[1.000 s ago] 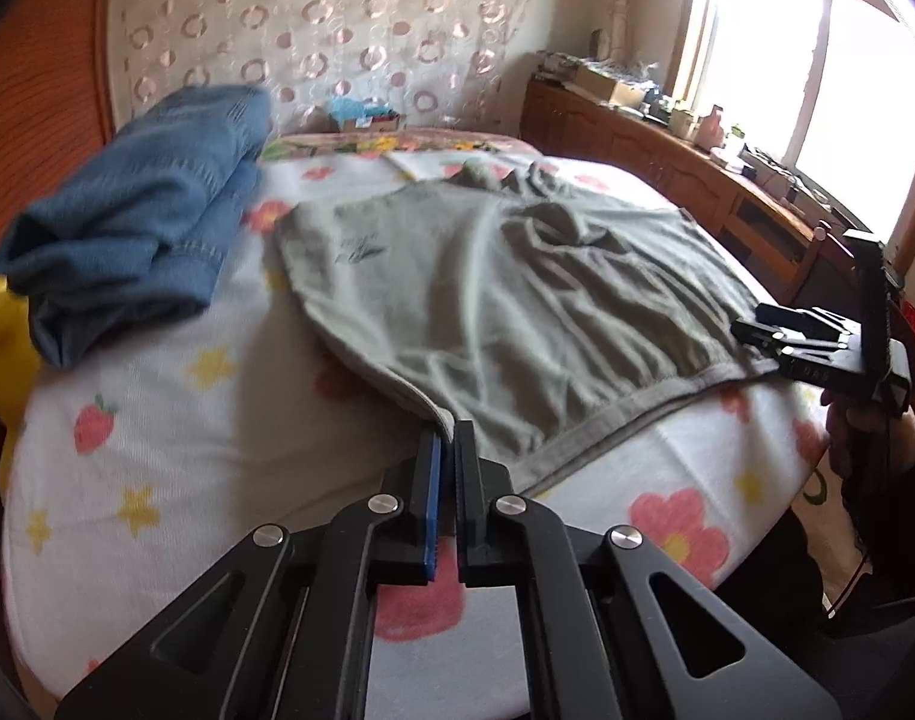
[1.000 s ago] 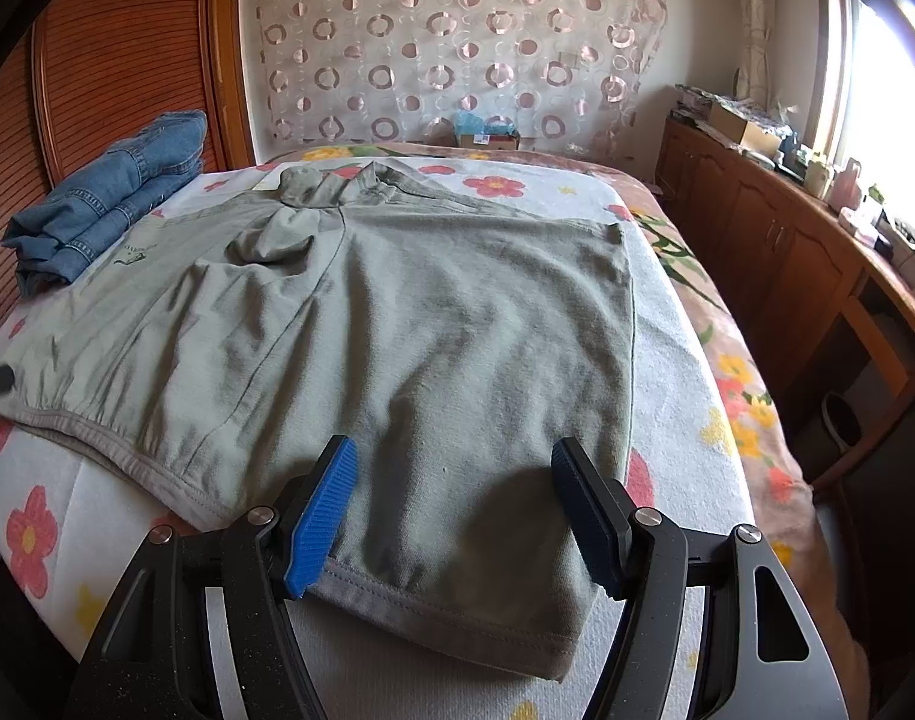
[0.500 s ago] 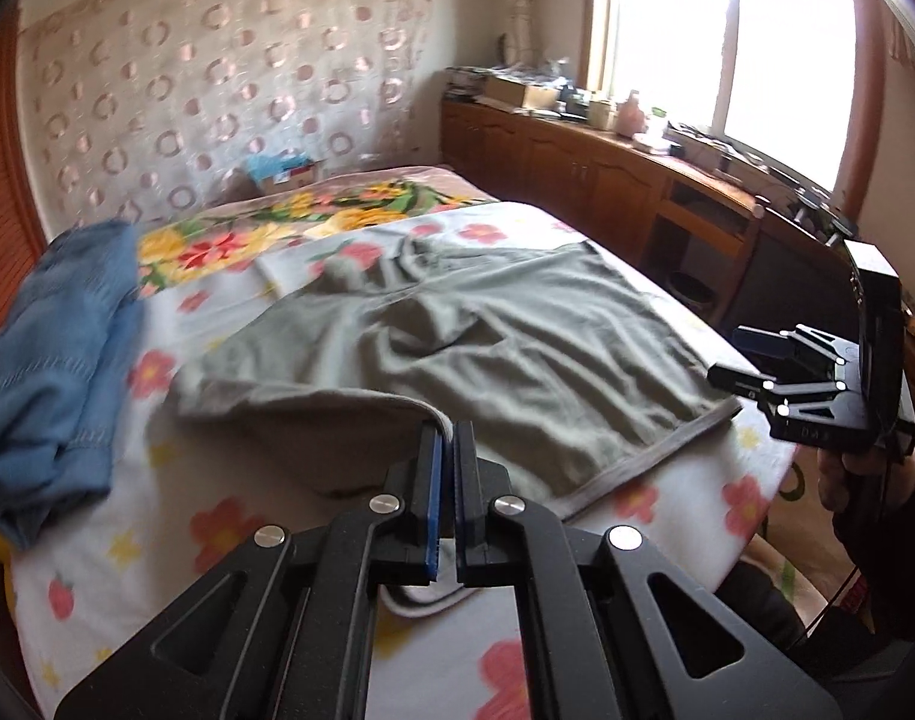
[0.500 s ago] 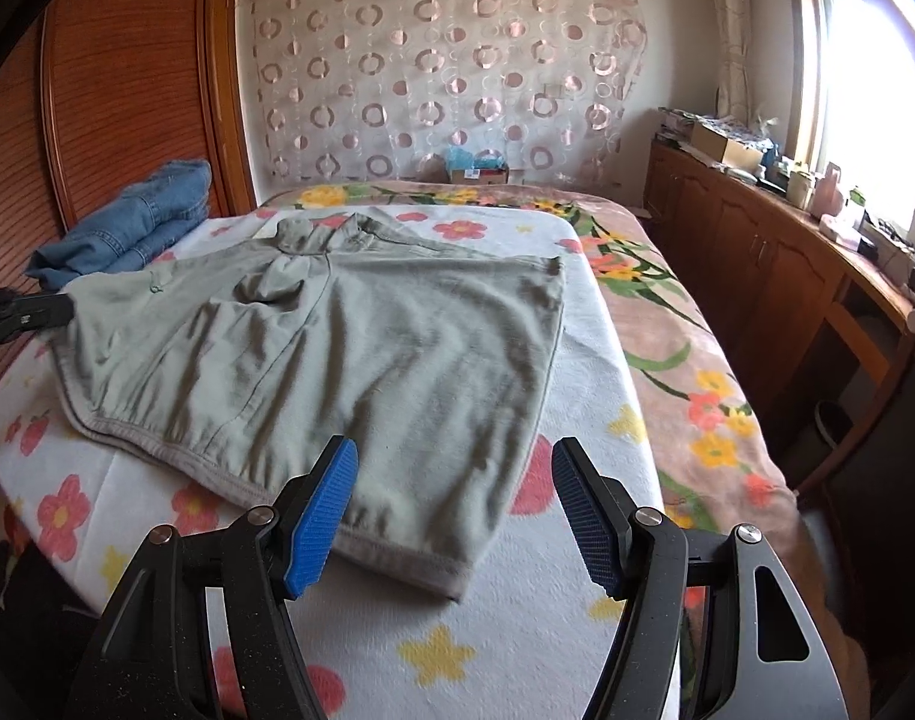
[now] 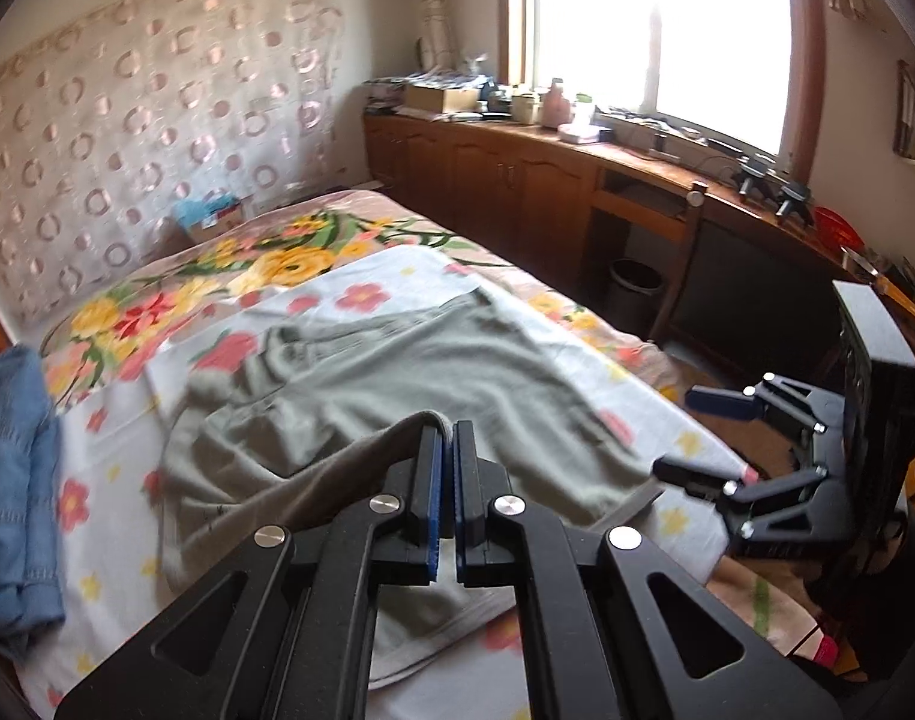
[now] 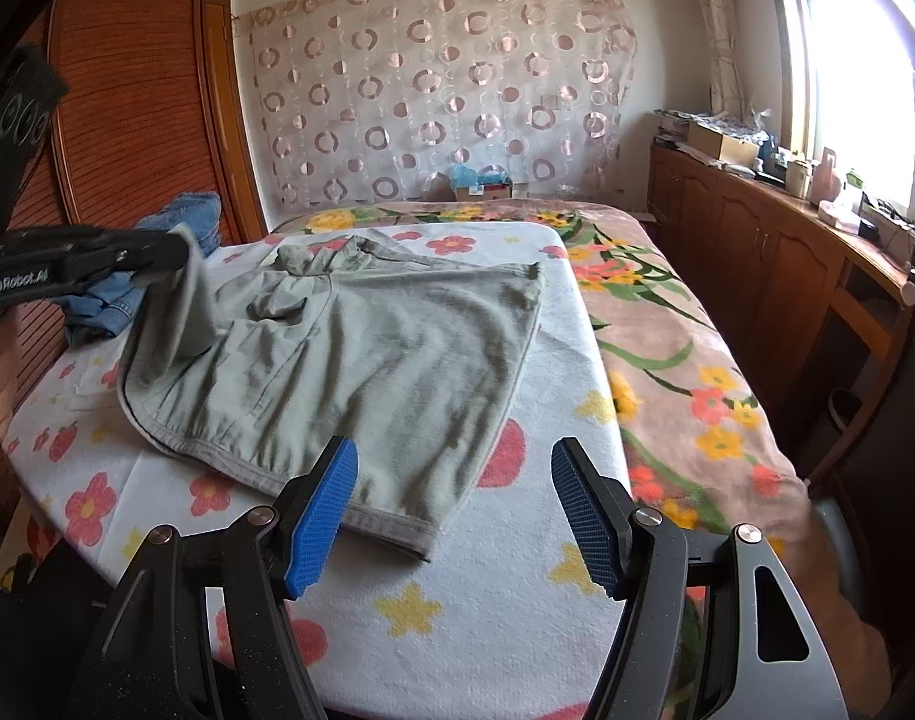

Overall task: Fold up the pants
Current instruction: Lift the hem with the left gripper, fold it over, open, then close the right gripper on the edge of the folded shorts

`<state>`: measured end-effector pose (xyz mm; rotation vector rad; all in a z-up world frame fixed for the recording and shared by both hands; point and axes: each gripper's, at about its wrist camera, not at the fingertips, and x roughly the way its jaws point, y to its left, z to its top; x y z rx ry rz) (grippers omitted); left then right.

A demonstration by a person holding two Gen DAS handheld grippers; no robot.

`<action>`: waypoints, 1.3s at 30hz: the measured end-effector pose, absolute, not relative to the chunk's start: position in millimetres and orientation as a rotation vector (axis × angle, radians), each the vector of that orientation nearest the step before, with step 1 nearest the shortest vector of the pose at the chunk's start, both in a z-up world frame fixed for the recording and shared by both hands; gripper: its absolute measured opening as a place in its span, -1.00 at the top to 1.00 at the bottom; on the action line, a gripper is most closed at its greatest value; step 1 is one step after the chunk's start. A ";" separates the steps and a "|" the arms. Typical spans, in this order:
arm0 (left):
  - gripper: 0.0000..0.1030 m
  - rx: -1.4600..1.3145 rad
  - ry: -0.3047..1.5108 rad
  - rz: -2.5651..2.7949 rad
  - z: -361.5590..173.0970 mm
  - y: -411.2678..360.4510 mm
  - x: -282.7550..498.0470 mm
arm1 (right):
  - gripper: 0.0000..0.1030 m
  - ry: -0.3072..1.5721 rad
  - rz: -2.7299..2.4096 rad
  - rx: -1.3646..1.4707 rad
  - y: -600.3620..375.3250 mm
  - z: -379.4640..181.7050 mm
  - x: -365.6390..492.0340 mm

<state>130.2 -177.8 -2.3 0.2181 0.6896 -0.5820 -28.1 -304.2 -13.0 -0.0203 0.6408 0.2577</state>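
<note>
Grey-green pants lie spread on the flower-print sheet of the bed, one waistband corner lifted off it. The left gripper pinches that corner, its blue-padded fingers closed on the fabric; white lettering on its side reads "GenRobot.AI". The right gripper hovers at the near hem with jaws spread wide, holding nothing. Folded blue jeans sit by the wooden headboard.

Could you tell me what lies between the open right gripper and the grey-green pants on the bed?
In the right wrist view, only bare flowered sheet lies between the right gripper and the near hem of the pants.
</note>
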 end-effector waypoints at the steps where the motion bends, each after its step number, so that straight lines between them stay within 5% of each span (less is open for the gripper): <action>1: 0.92 0.220 0.688 -0.588 -2.3 -182.9 130.9 | -0.34 0.640 0.257 -0.018 -303.1 -13.2 -29.4; 9: 0.86 0.212 0.715 -0.570 -7.8 -188.0 131.8 | -0.34 0.641 0.260 -0.008 -302.2 -18.6 -29.5; 14: 0.16 0.208 0.706 -0.534 -6.9 -176.1 132.0 | -0.34 0.644 0.266 -0.003 -298.8 -20.4 -27.9; 16: 0.07 0.206 0.703 -0.512 -8.4 -169.5 133.4 | -0.34 0.645 0.271 -0.005 -294.7 -20.8 -26.2; 19: -0.55 0.190 0.698 -0.476 -12.4 -156.2 134.5 | -0.34 0.646 0.280 -0.008 -288.0 -21.7 -23.3; 28: -0.57 0.136 0.719 -0.408 -32.5 -117.2 133.2 | -0.32 0.654 0.333 -0.017 -270.1 -25.3 -10.9; 39: -0.57 0.121 0.800 -0.378 -70.6 -98.4 131.0 | 0.22 0.676 0.389 0.005 -251.5 -37.2 13.6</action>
